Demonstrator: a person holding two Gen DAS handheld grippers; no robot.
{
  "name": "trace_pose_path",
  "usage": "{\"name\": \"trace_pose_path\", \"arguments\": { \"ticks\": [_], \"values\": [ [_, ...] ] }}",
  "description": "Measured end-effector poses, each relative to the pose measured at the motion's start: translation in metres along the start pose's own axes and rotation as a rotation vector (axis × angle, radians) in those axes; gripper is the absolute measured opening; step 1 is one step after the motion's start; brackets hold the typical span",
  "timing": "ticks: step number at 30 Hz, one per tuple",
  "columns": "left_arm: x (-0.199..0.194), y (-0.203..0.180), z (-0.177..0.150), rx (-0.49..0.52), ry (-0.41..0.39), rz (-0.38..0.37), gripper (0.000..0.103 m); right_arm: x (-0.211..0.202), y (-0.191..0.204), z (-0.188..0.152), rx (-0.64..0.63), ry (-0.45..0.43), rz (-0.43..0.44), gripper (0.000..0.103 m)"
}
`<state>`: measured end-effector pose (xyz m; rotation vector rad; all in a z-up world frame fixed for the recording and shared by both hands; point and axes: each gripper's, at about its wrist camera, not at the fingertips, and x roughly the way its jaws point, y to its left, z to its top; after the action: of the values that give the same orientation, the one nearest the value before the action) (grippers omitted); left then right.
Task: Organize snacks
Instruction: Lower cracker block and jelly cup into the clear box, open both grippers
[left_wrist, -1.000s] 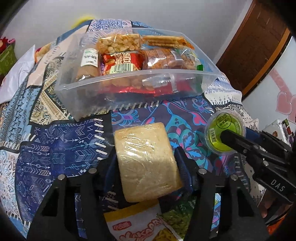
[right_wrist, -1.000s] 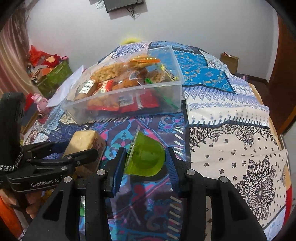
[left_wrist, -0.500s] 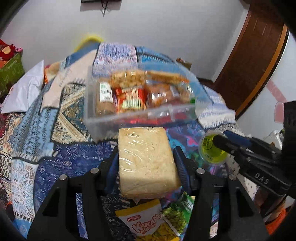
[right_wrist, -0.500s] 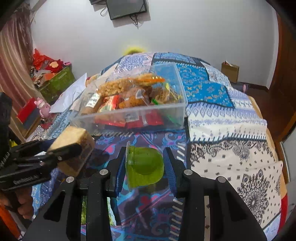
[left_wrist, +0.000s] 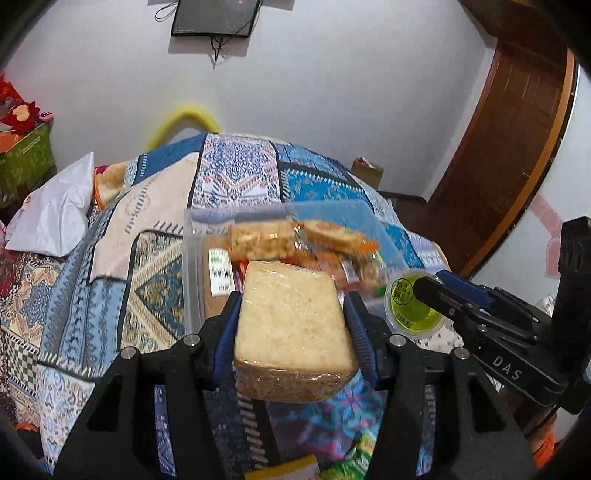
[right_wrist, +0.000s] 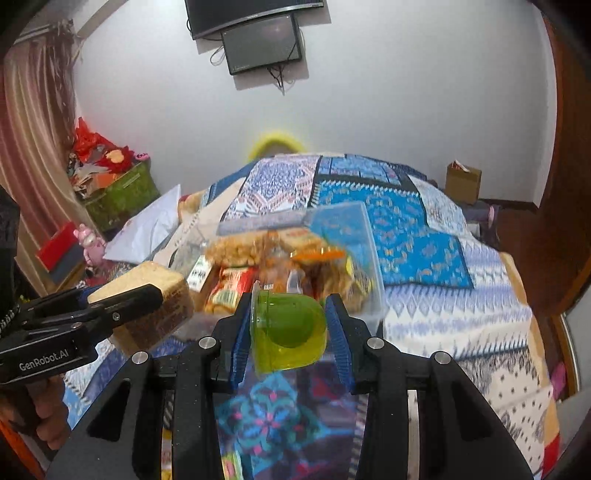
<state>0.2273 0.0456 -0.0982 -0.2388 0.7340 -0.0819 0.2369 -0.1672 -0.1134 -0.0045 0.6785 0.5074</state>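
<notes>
— How far along are you?
— The bin (left_wrist: 192, 258) at my twelve o'clock is mostly packed. My left gripper (left_wrist: 291, 328) clamps the wrapped cake (left_wrist: 291, 317), my right gripper (right_wrist: 288, 328) clamps the jelly cup (right_wrist: 288, 332); both are held aloft, unplaced.

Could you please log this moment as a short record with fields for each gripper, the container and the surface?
left gripper: shut on the wrapped cake block, held above the bedspread
right gripper: shut on the green jelly cup, cup lying sideways between the fingers
container: clear plastic bin ahead of both grippers, already holding several snack packets
surface: patchwork bedspread
in bin yet: neither held item
</notes>
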Motion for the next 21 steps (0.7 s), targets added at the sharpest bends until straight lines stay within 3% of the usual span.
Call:
{"name": "trace_pose_path", "arguments": {
  "ticks": [10, 21],
  "values": [
    [0.053, 0.02, 0.02, -0.054, 0.034, -0.001, 0.054, 0.035, -0.01, 0.011, 0.003, 0.024, -0.035, 0.036],
    [0.089, 0.031, 0.014, -0.057, 0.055, 0.055, 0.054, 0.059, -0.009, 0.005, -0.003, 0.058, -0.035, 0.036]
  ]
}}
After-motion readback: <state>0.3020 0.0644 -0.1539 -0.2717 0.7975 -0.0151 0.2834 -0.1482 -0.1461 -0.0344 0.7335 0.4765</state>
